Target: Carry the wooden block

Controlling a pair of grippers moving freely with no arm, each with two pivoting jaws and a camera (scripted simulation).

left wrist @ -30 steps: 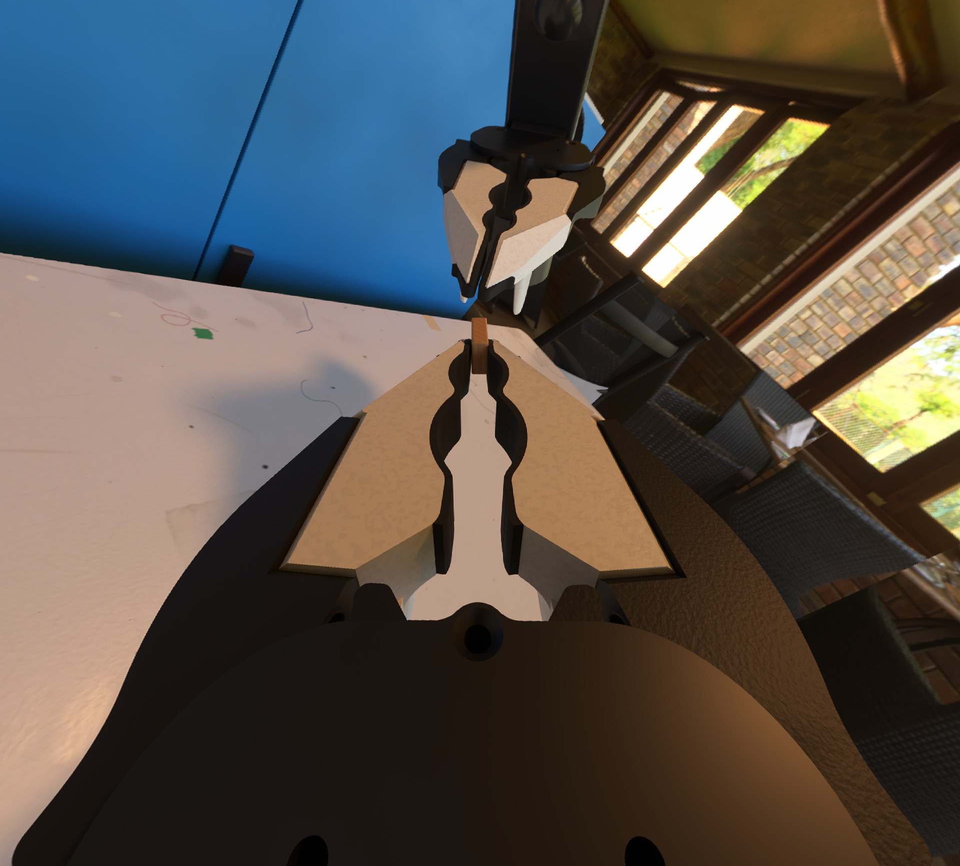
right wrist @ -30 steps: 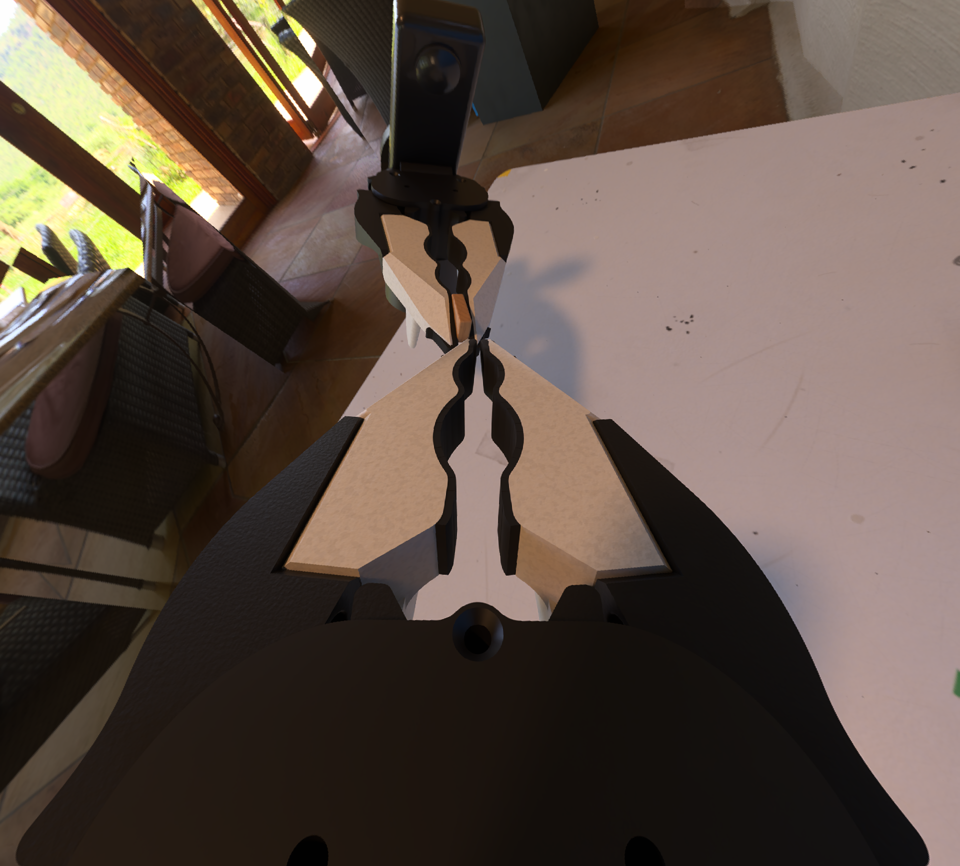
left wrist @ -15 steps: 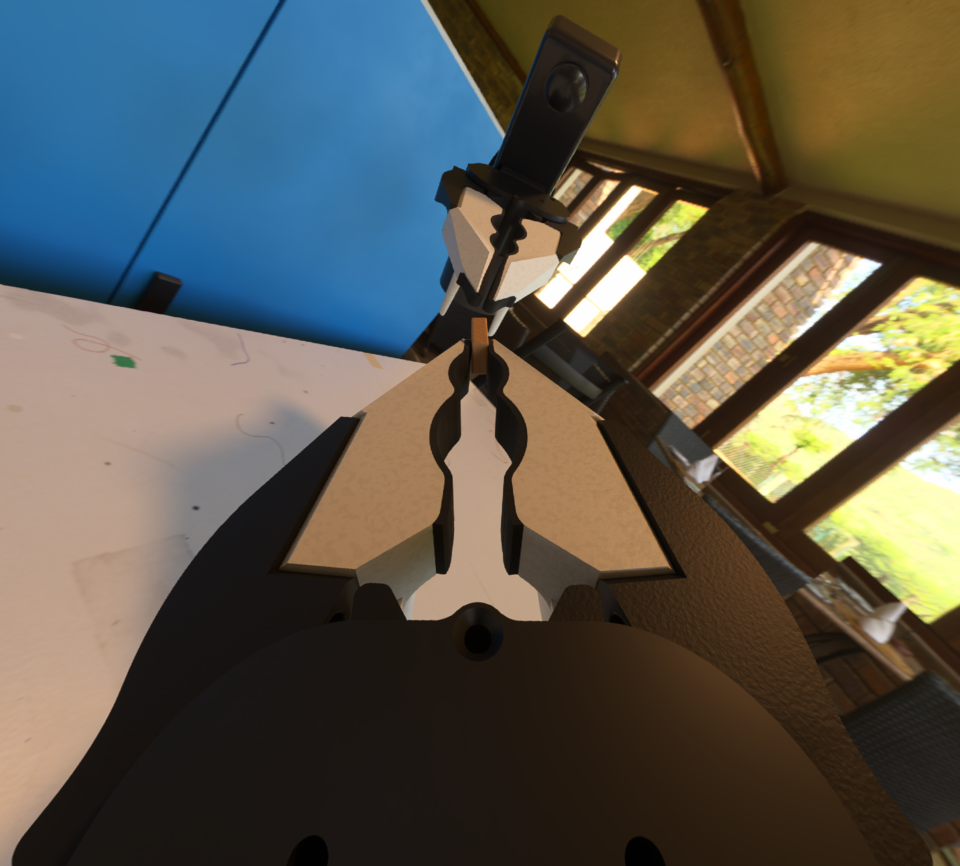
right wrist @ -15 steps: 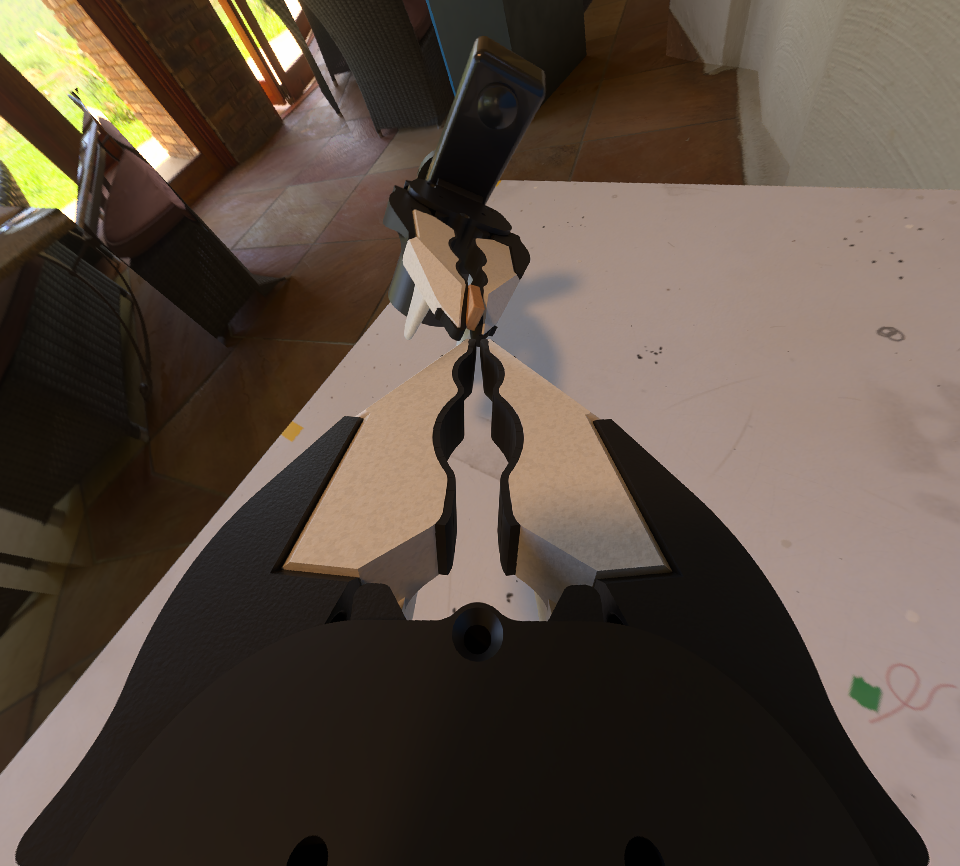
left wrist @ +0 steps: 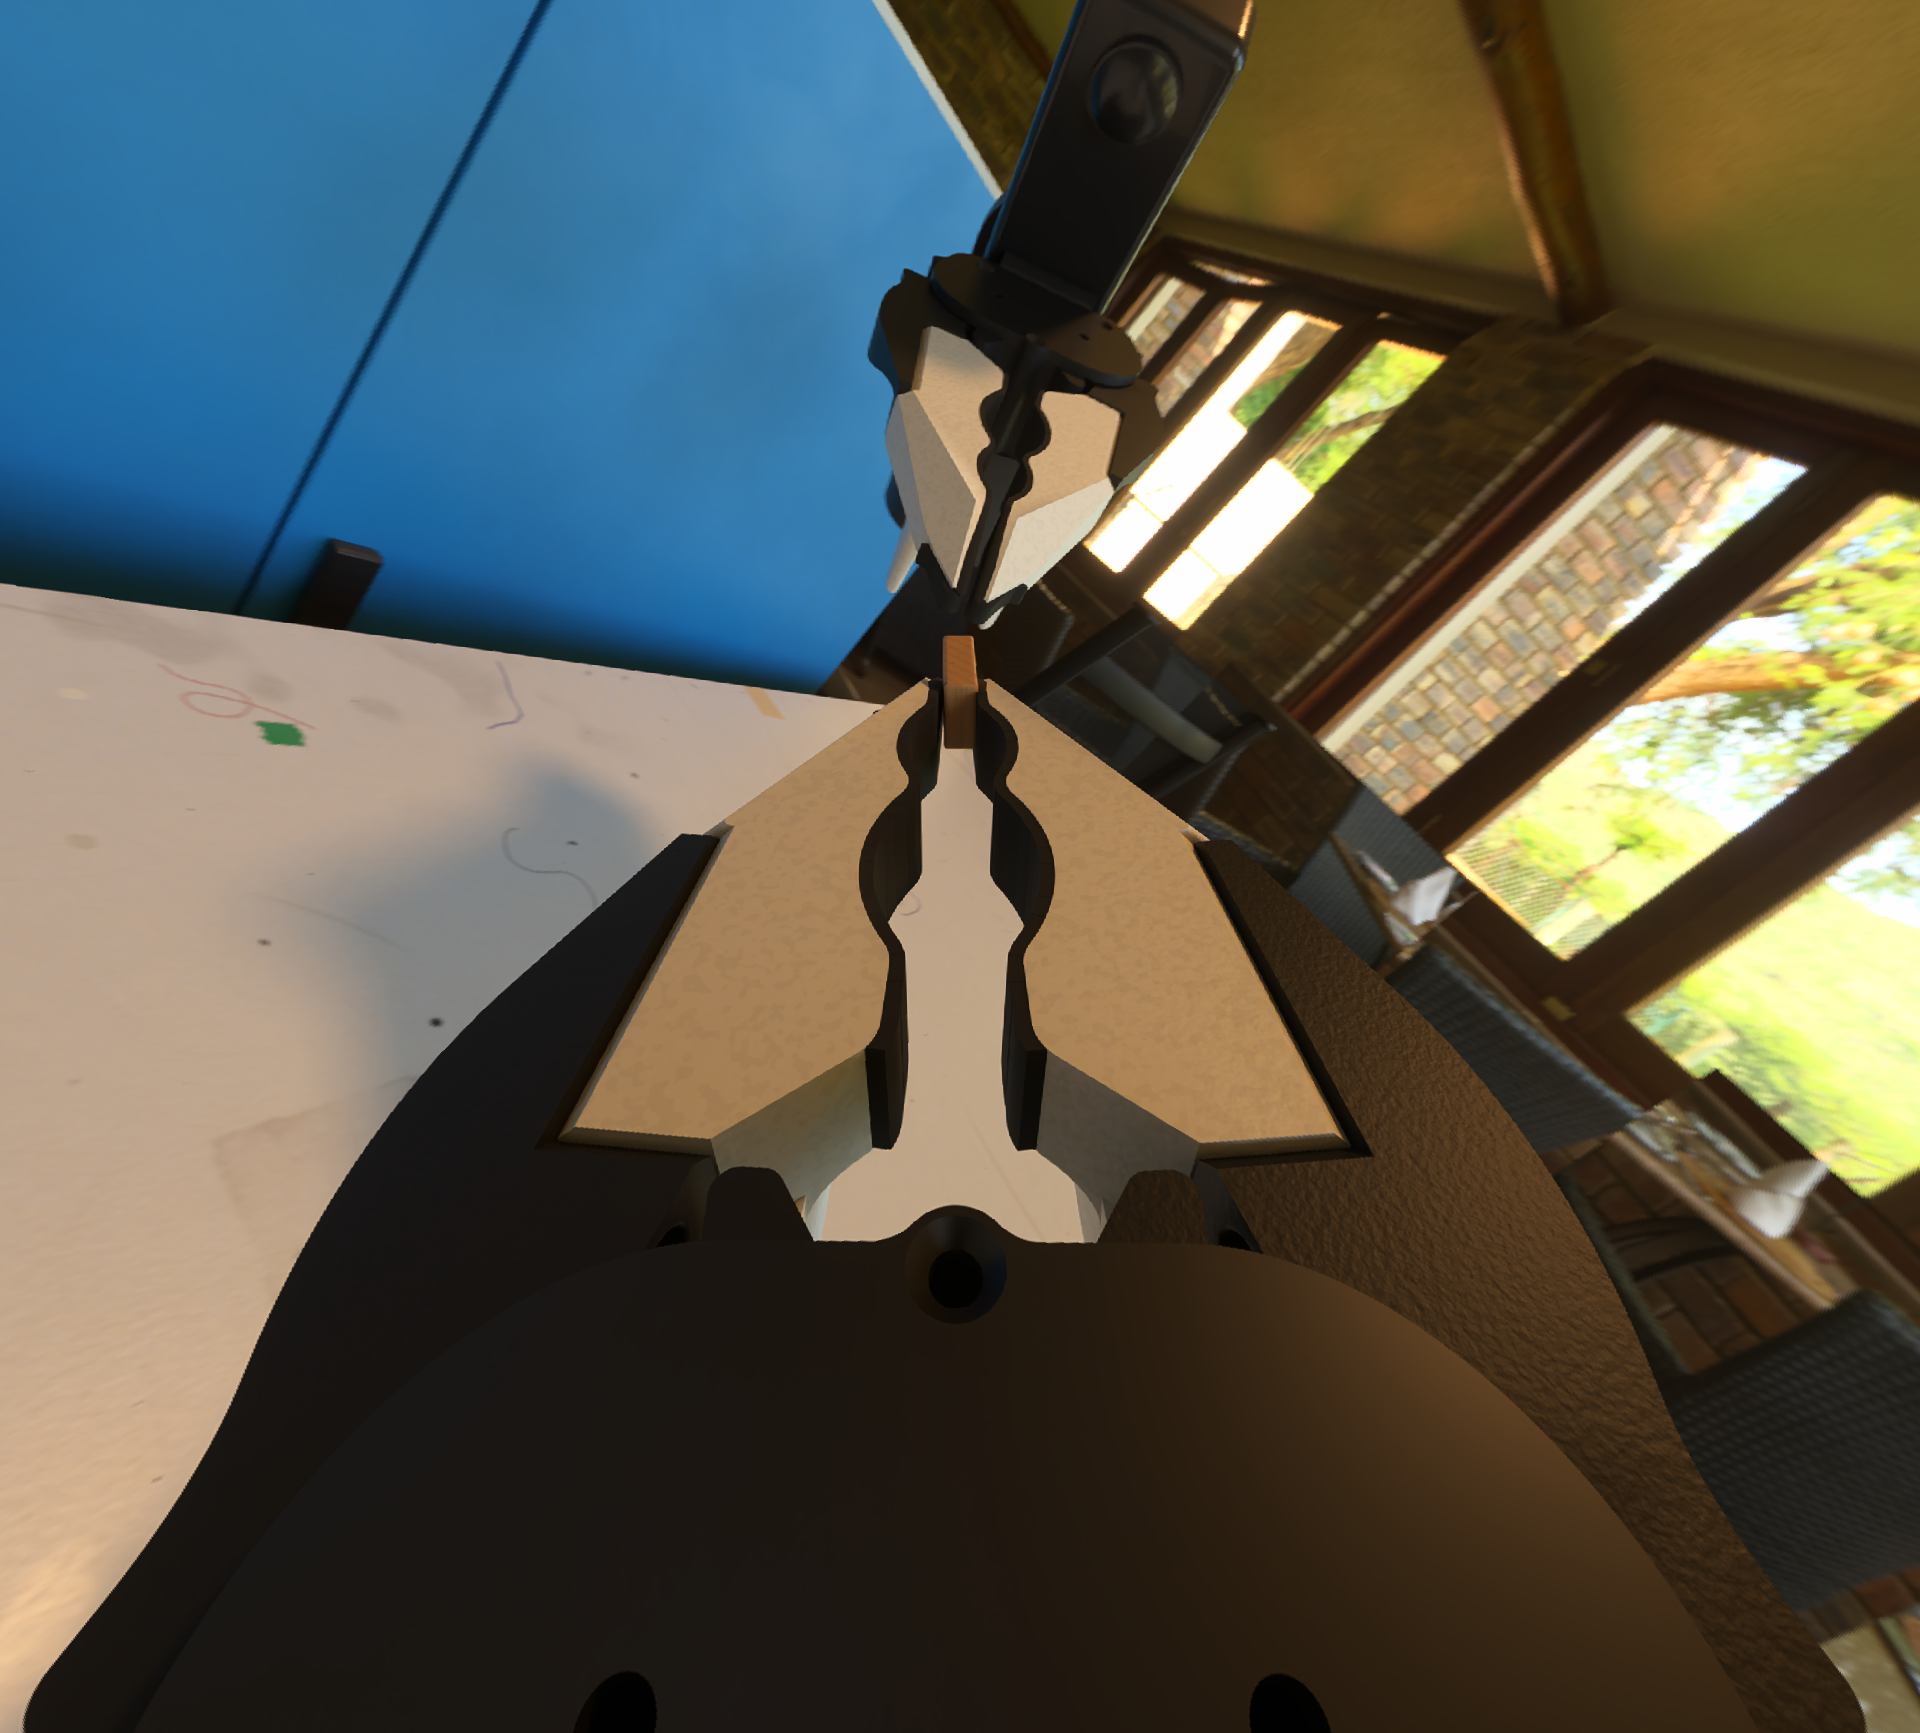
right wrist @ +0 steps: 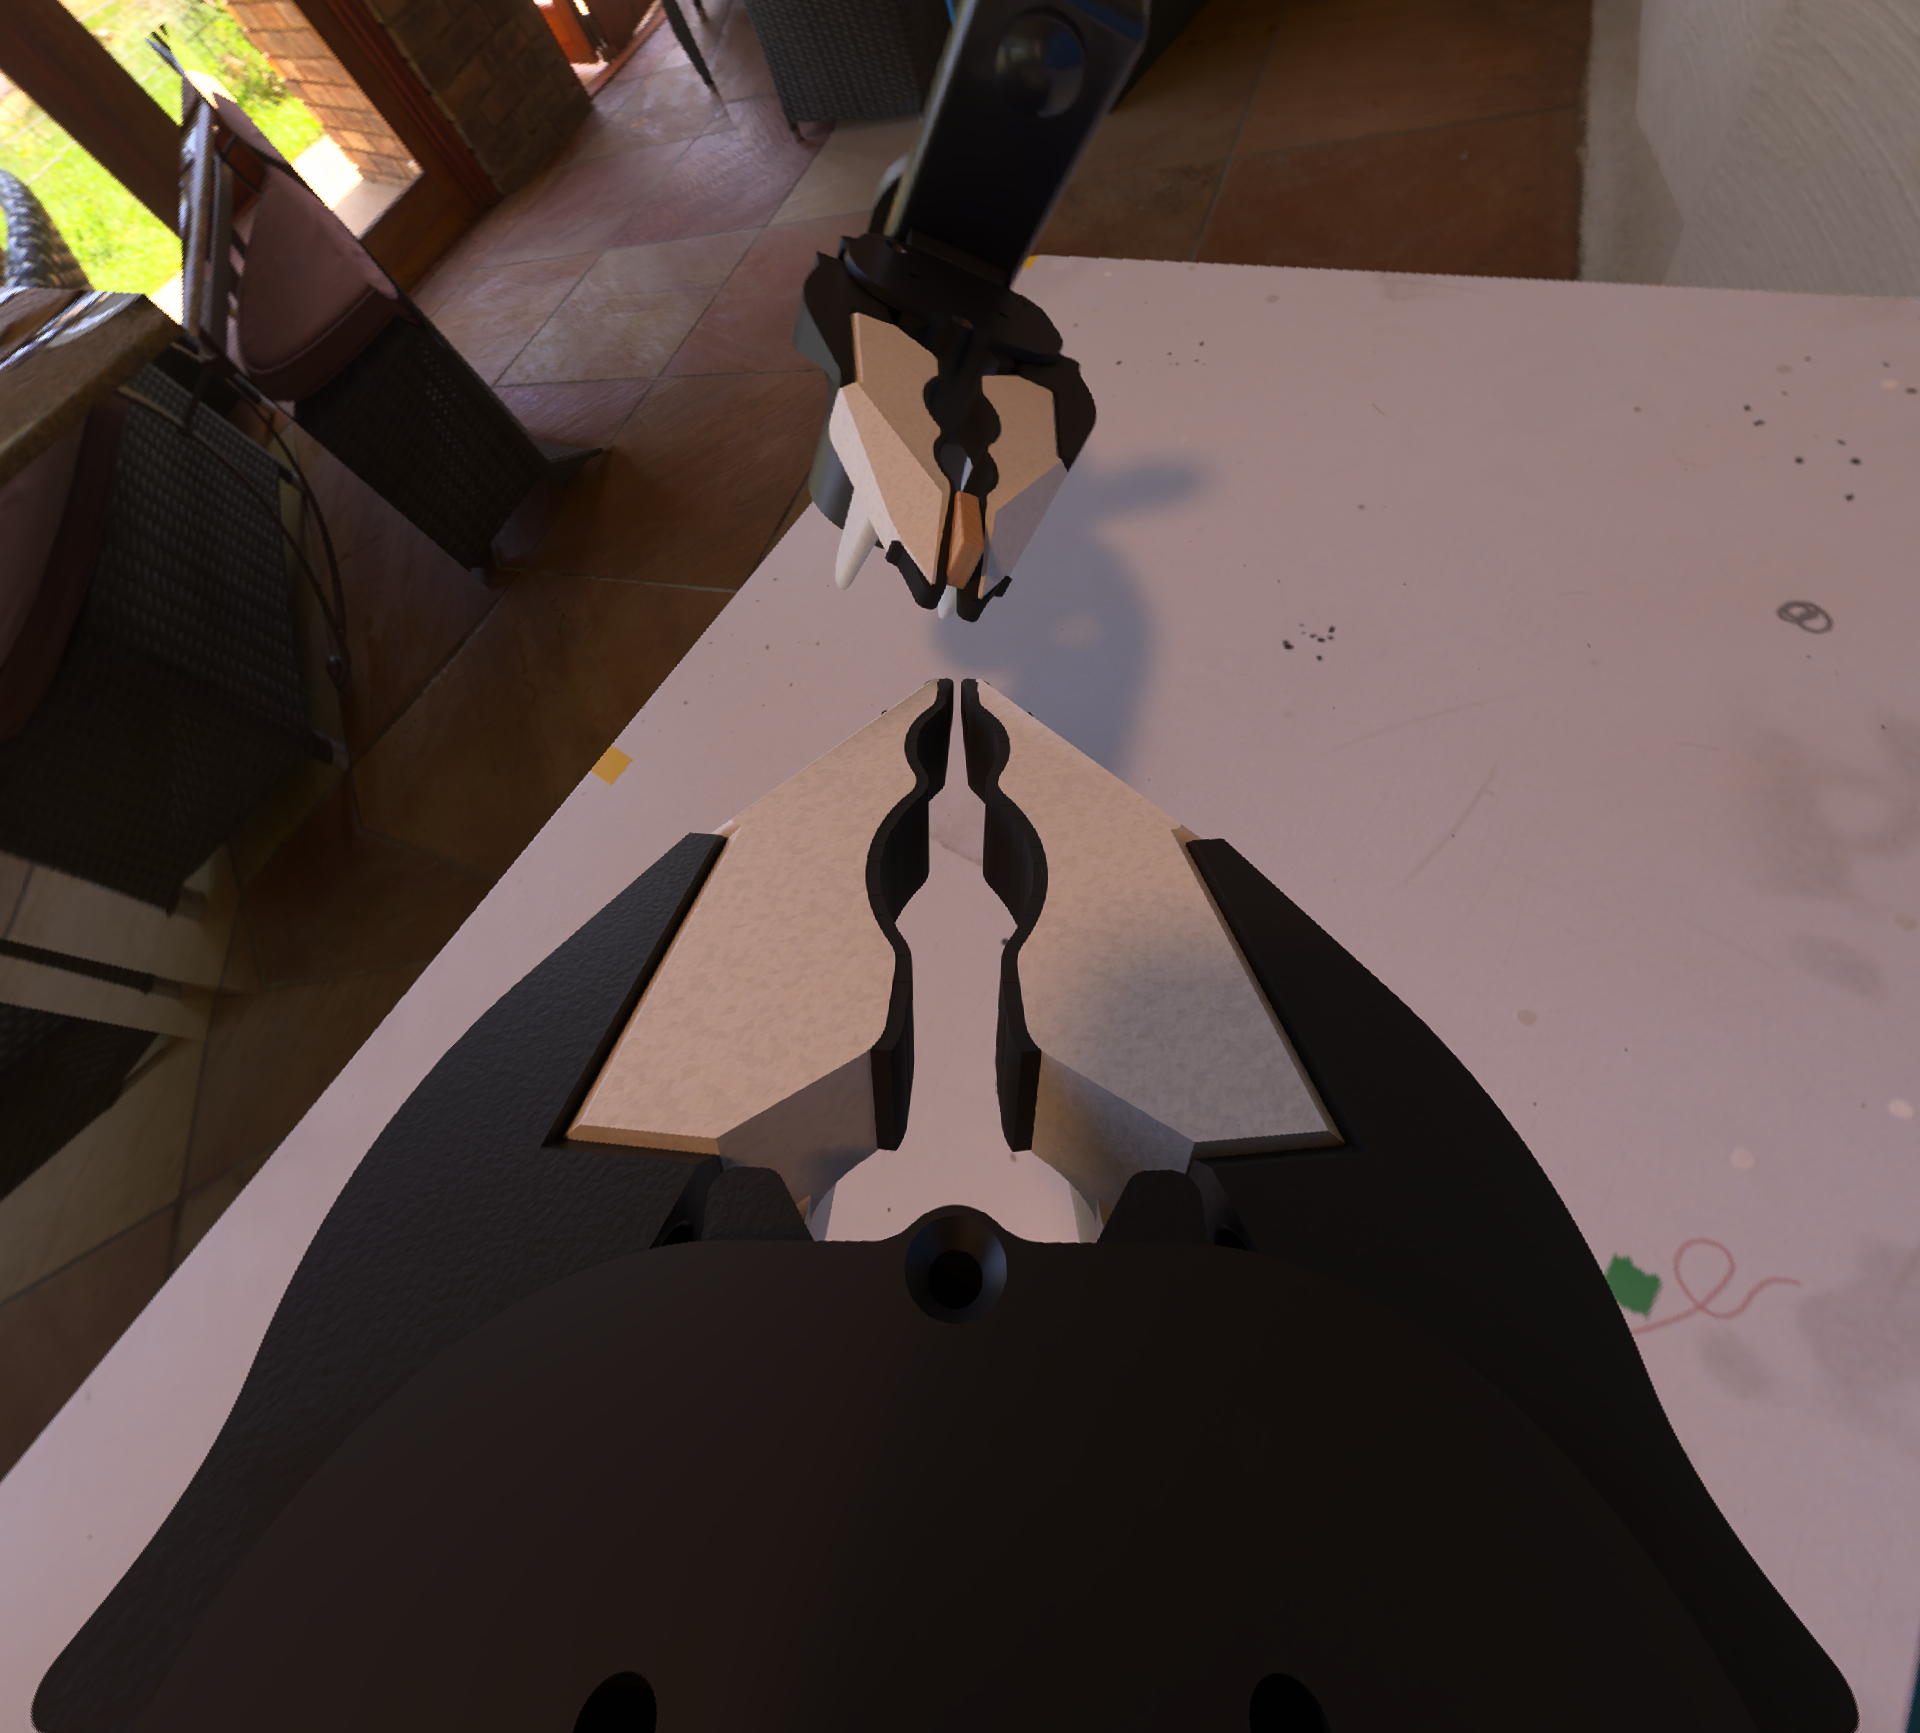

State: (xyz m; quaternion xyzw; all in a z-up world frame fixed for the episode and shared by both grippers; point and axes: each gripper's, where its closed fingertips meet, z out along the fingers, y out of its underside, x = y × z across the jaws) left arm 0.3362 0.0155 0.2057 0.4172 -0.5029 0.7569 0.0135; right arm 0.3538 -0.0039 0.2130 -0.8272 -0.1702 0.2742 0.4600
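Note:
The wooden block is a thin tan slab pinched between the tips of my left gripper, held above the white table. My right gripper faces it from just beyond, shut and empty, a small gap away. In the right wrist view, my right gripper has its jaws almost touching with nothing between them. The left gripper hangs ahead of it over the table's left edge, with the block between its fingers.
A blue panel stands behind the table. Dark wicker chairs and a tiled floor lie past the table's edge. A green mark and pen scribbles are on the tabletop. Windows are to the side.
The two grippers have drawn apart: the right gripper's tips, close to the block before, now stand clear of it. The left gripper keeps the block. Both views have shifted.

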